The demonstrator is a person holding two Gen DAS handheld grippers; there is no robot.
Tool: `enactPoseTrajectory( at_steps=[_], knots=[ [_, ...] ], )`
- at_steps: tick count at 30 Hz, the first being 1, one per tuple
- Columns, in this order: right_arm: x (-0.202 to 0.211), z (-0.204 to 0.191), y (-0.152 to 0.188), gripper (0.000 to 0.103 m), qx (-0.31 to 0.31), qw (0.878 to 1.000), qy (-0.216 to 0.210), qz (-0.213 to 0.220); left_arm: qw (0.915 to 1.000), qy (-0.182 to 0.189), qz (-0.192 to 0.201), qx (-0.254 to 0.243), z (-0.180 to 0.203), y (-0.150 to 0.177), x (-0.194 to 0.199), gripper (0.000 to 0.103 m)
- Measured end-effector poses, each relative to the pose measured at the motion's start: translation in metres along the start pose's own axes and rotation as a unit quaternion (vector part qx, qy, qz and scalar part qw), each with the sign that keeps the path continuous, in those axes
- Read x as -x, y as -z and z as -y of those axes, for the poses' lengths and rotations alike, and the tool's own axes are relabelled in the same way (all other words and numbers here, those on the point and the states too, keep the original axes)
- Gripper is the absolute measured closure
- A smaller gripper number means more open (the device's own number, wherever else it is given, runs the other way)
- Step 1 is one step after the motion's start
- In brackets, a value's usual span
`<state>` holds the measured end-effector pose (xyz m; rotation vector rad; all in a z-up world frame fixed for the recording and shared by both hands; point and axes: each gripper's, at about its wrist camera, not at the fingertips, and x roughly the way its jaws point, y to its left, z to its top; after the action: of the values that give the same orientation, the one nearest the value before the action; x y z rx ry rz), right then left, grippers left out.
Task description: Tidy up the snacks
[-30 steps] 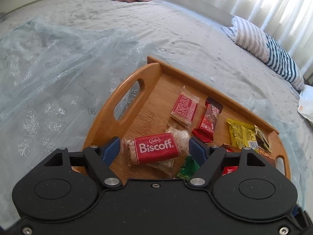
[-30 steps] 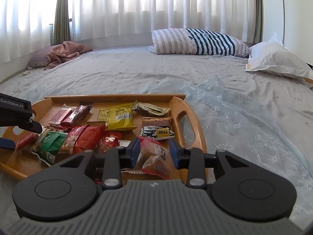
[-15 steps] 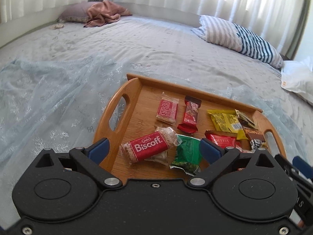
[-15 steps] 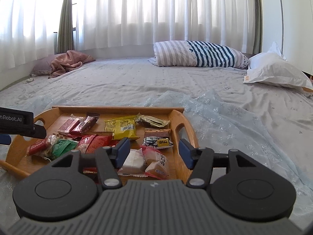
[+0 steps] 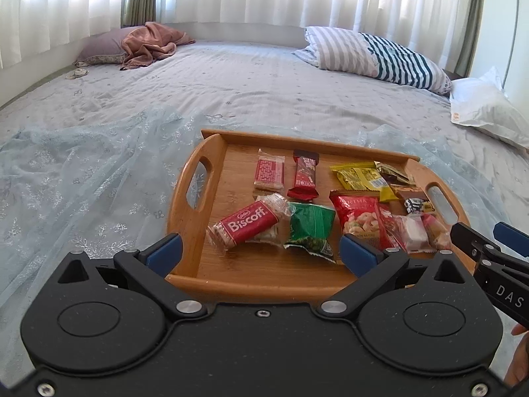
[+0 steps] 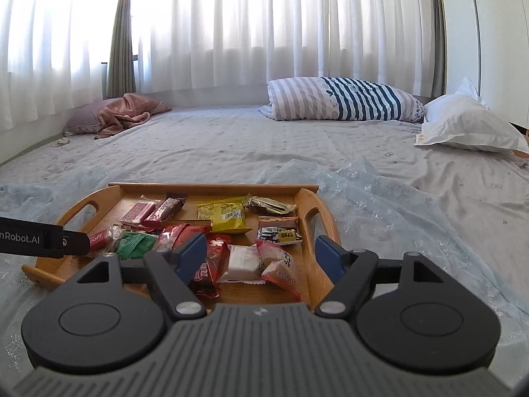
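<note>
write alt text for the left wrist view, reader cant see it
A wooden tray of wrapped snacks sits on a bed, seen past the open, empty left gripper. A red Biscoff pack and a green packet lie nearest; the right gripper enters at right.

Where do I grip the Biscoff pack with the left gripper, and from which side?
Pinch the Biscoff pack across its narrow width, on the red label, from above with the left gripper rolled to match its diagonal lie. The crinkled ends look flimsy, and the green packet crowds its right end.
</note>
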<state>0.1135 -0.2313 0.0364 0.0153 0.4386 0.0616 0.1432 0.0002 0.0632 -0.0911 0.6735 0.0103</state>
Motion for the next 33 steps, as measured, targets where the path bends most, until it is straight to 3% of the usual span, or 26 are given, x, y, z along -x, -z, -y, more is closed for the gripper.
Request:
enactPoseTrajectory(
  at_steps=[18, 33],
  knots=[
    [0.019, -0.005, 0.032, 0.016, -0.004, 0.999, -0.019, -0.026, 0.9991, 0.004, -0.019, -0.038, 0.003, 0.042, 0.009, 0.001],
    [0.014, -0.005, 0.053, 0.015, 0.005, 0.998, -0.018, -0.056, 0.9982, -0.005, -0.023, -0.055, 0.006, 0.058, -0.003, 0.001]
  ],
)
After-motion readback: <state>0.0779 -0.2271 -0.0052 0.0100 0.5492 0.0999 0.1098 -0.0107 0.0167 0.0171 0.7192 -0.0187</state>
